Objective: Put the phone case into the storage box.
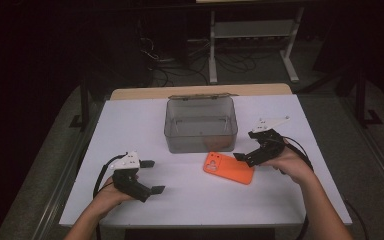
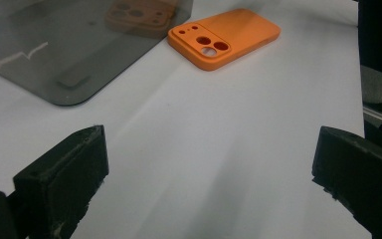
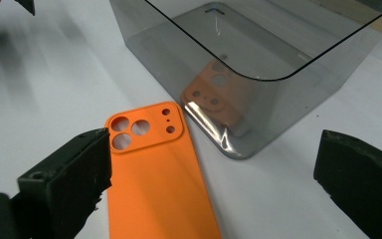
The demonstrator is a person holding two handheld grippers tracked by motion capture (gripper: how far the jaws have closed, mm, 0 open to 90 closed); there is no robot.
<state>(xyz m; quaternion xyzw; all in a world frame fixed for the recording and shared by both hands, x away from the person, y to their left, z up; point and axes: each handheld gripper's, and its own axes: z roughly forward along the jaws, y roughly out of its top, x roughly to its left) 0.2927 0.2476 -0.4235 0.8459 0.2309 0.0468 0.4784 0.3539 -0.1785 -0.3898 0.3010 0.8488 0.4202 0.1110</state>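
An orange phone case point(image 1: 228, 167) lies flat on the white table point(image 1: 130, 125), camera holes toward the box. In the right gripper view the phone case point(image 3: 154, 174) lies just ahead of my right gripper point(image 3: 211, 179), whose jaws stand wide apart with the left jaw over the case's edge. From above, the right gripper point(image 1: 245, 147) hovers at the case's right end, open and empty. My left gripper point(image 1: 155, 176) is open at the front left, well away from the case point(image 2: 224, 37). Nothing sits between the jaws of the left gripper point(image 2: 209, 174).
A smoky transparent box point(image 1: 200, 125) stands open-topped at the table's middle, just behind the case. Its wall point(image 3: 258, 89) mirrors the orange case. The box's corner point(image 2: 69, 50) is close ahead in the left gripper view. The dark floor beyond holds cables and a white frame point(image 1: 252, 30).
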